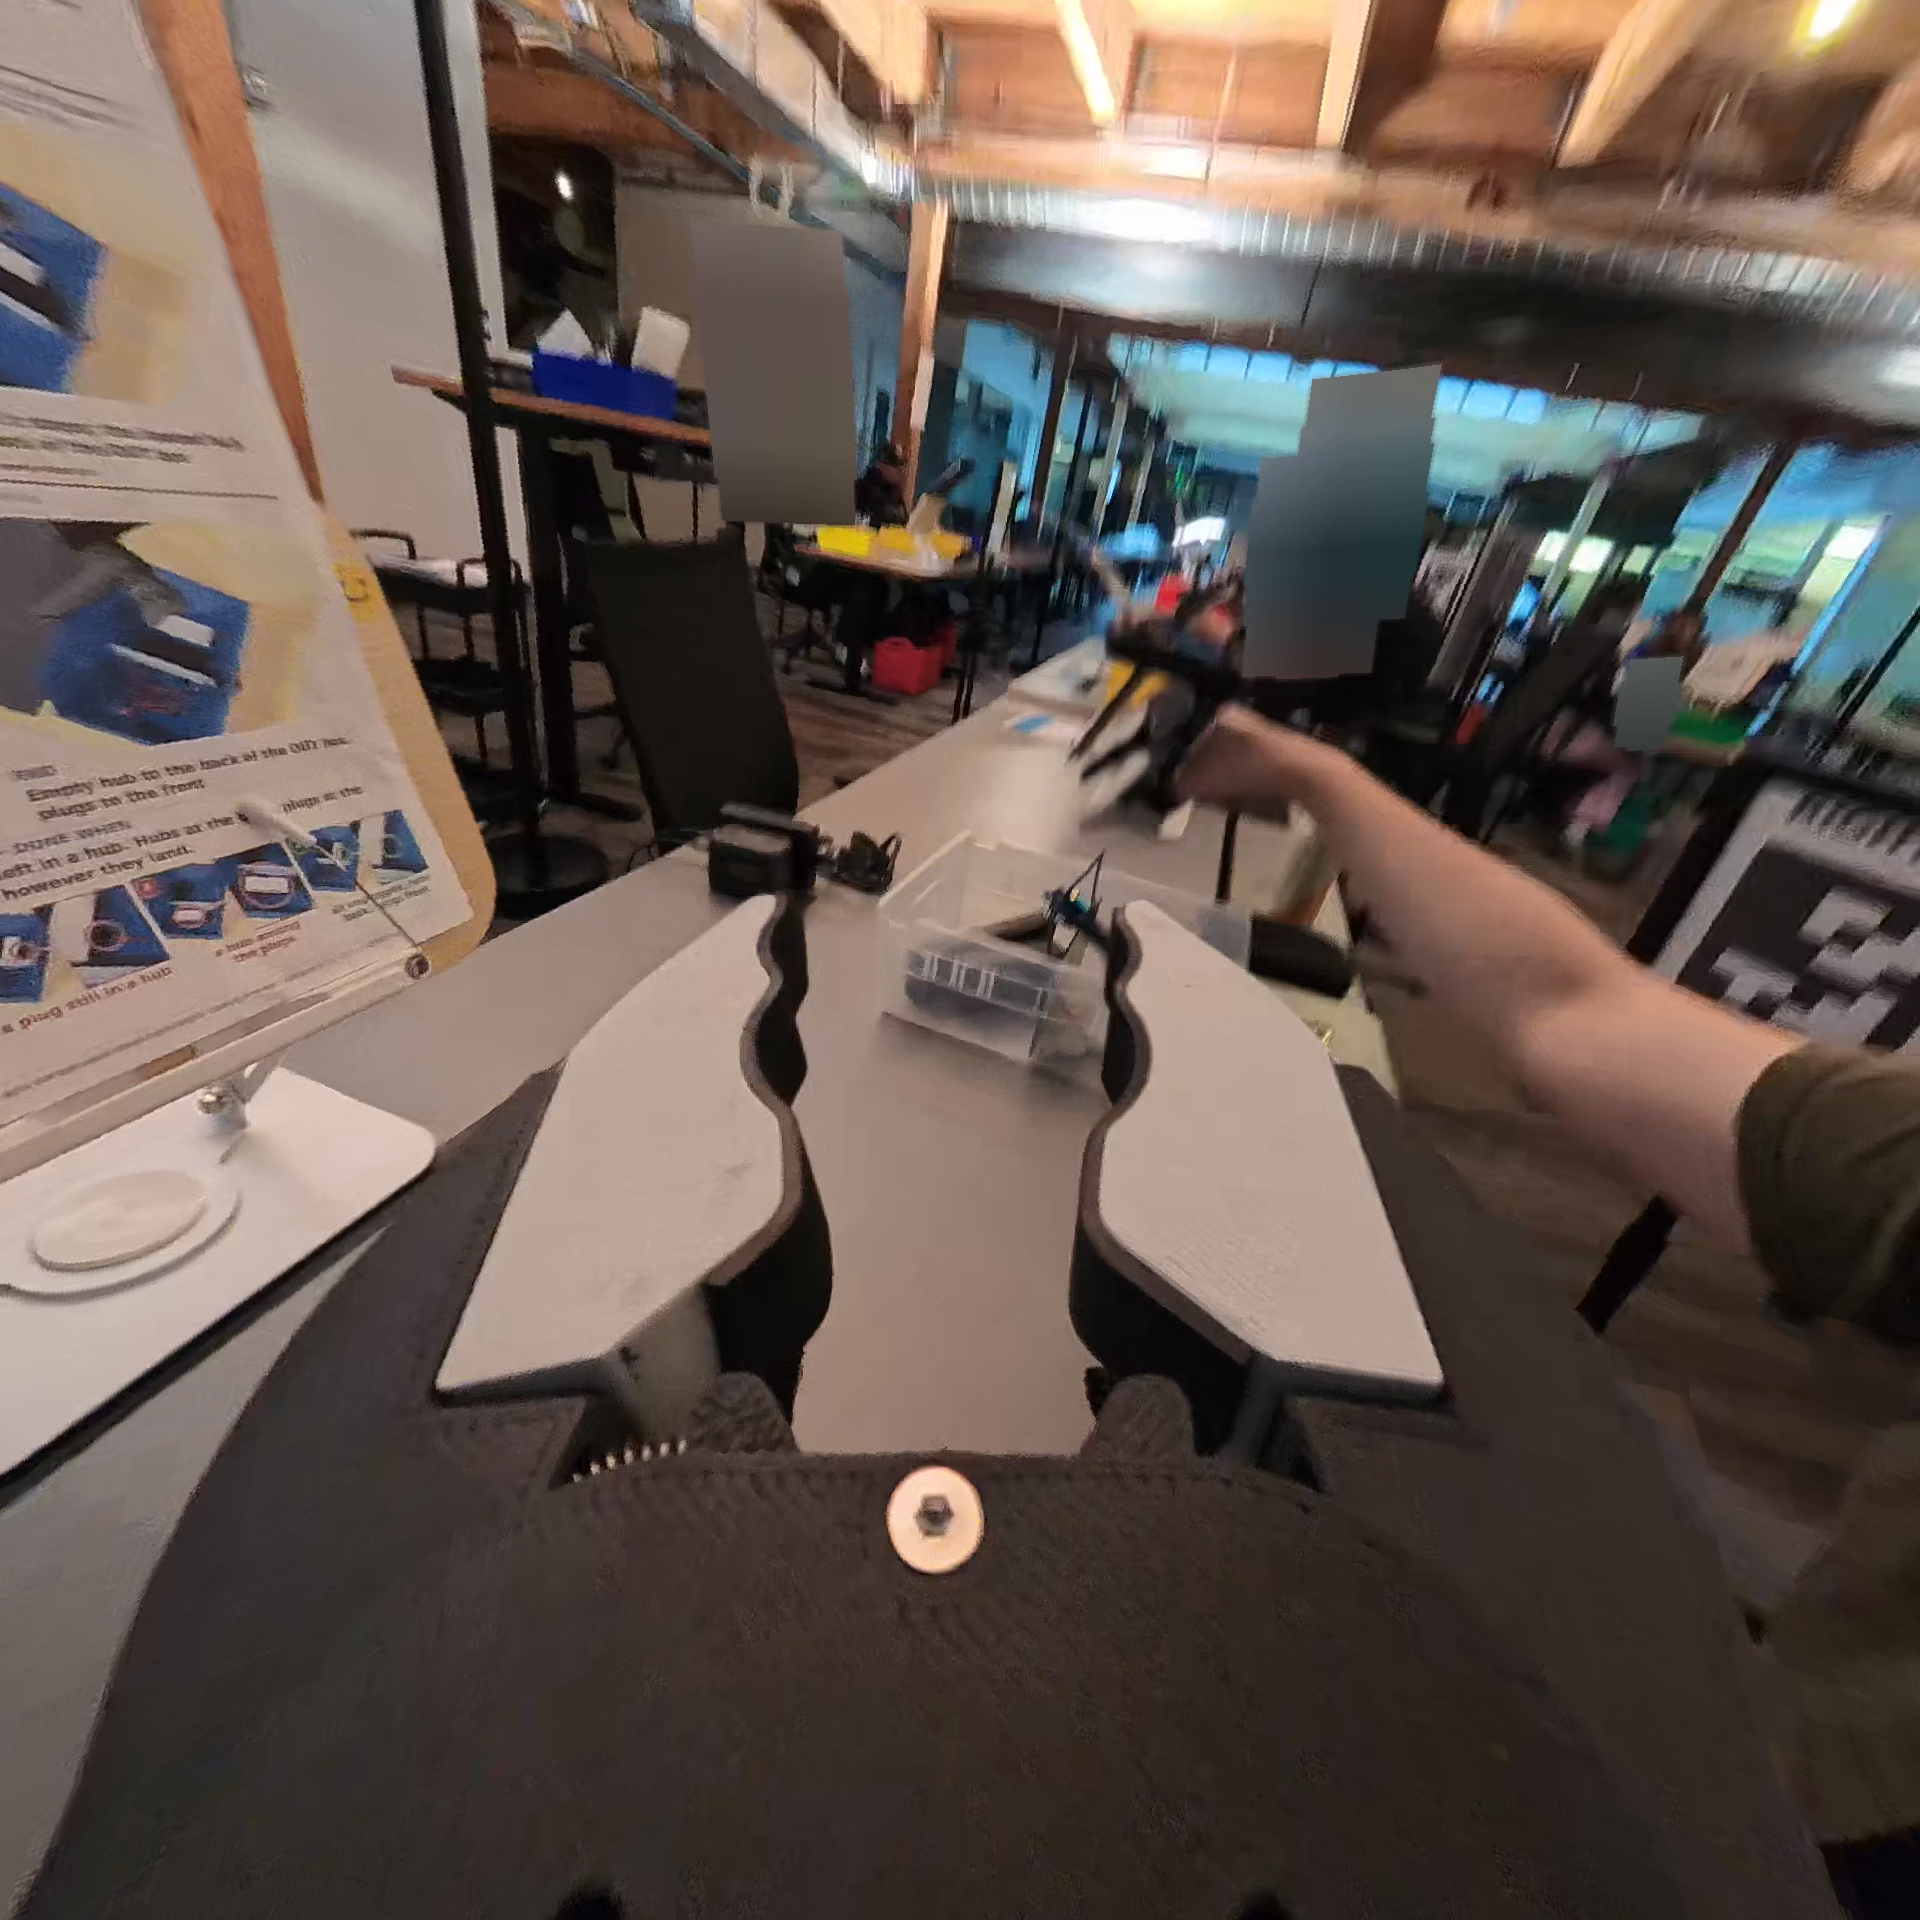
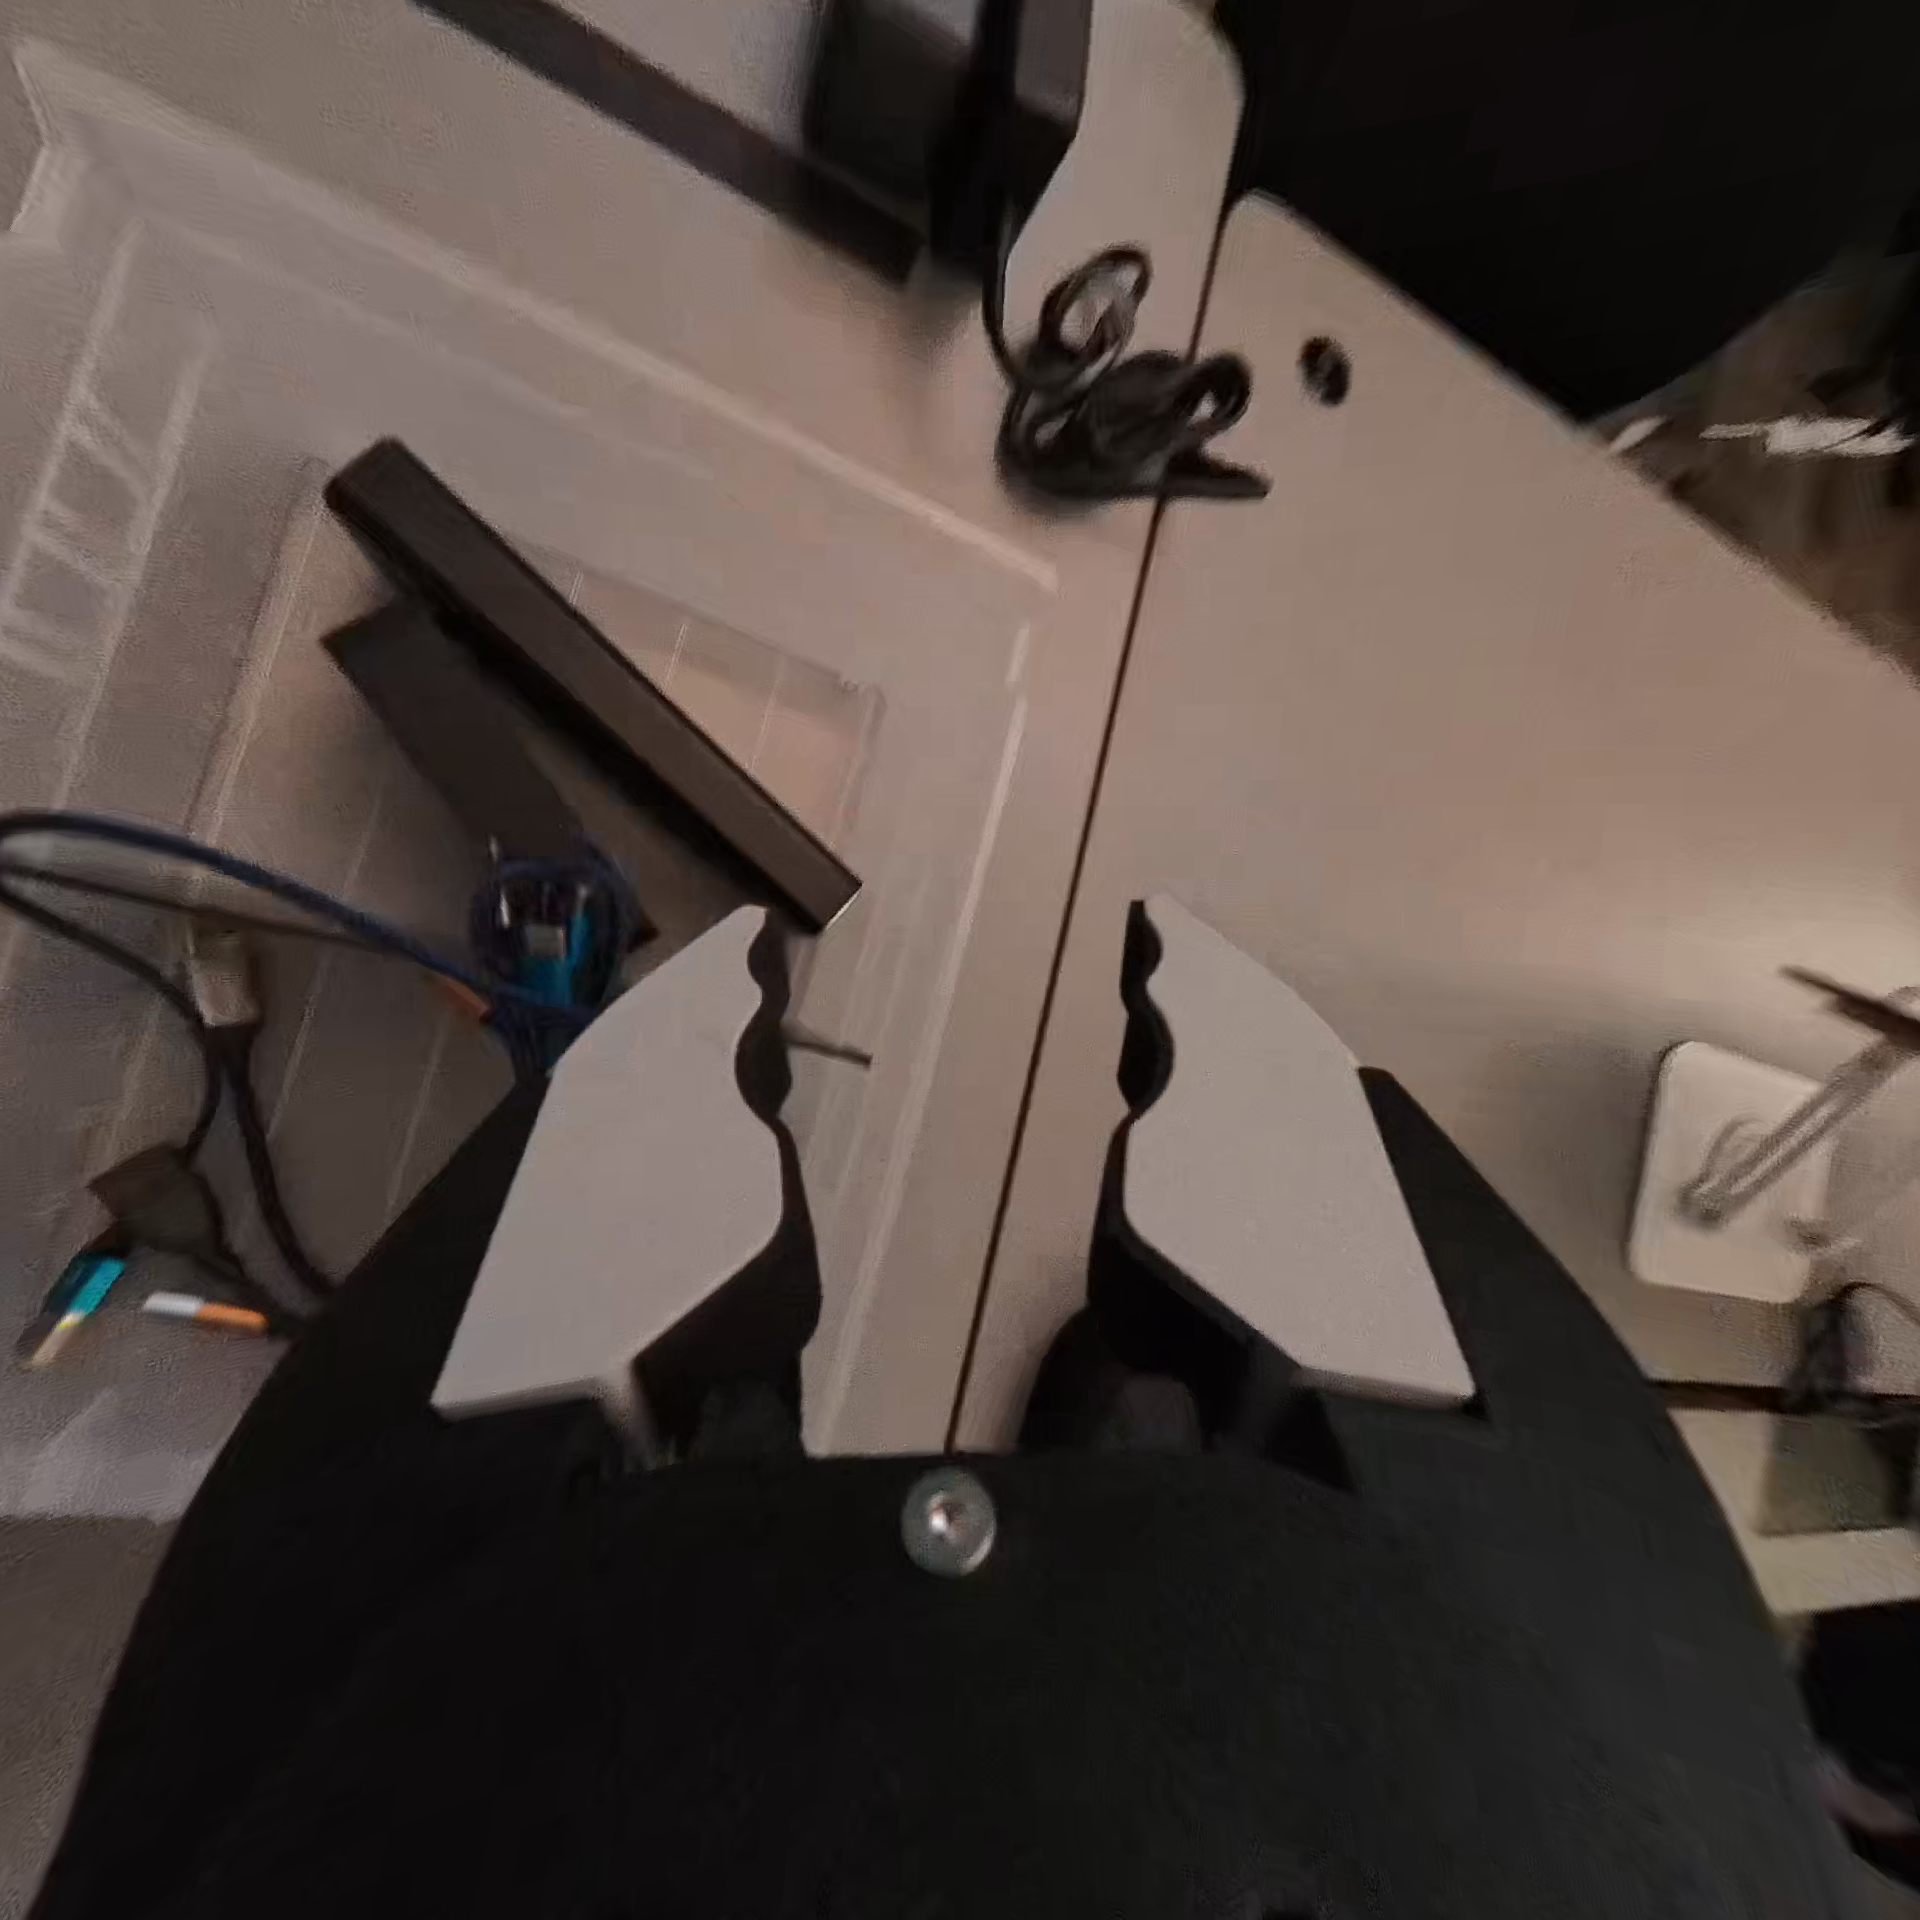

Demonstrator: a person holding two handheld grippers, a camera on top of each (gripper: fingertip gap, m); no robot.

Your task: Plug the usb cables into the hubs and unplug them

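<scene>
My left gripper (image 1: 951, 920) is open and empty, held low over the grey table (image 1: 914, 1247), pointing at a clear plastic bin (image 1: 977, 966) with dark hubs and a blue cable inside. My right gripper (image 2: 951, 914) is open and empty, looking down over the clear bin's wall (image 2: 831, 748). A long black hub (image 2: 582, 675) lies tilted in the bin, its end just left of my left fingertip. A coiled blue USB cable (image 2: 540, 935) and loose plugs (image 2: 94, 1299) lie left of it. The right gripper also shows in the left wrist view (image 1: 1132, 727), raised and blurred.
An instruction sheet on a white stand (image 1: 187, 727) stands at the left. A black charger-like block (image 1: 758, 857) and small cable lie behind the bin. A bundled black cable (image 2: 1112, 405) lies on the table past the bin. A table seam (image 2: 1081, 831) runs between my right fingers. Spacing between my two grippers at the tips: around 60 cm.
</scene>
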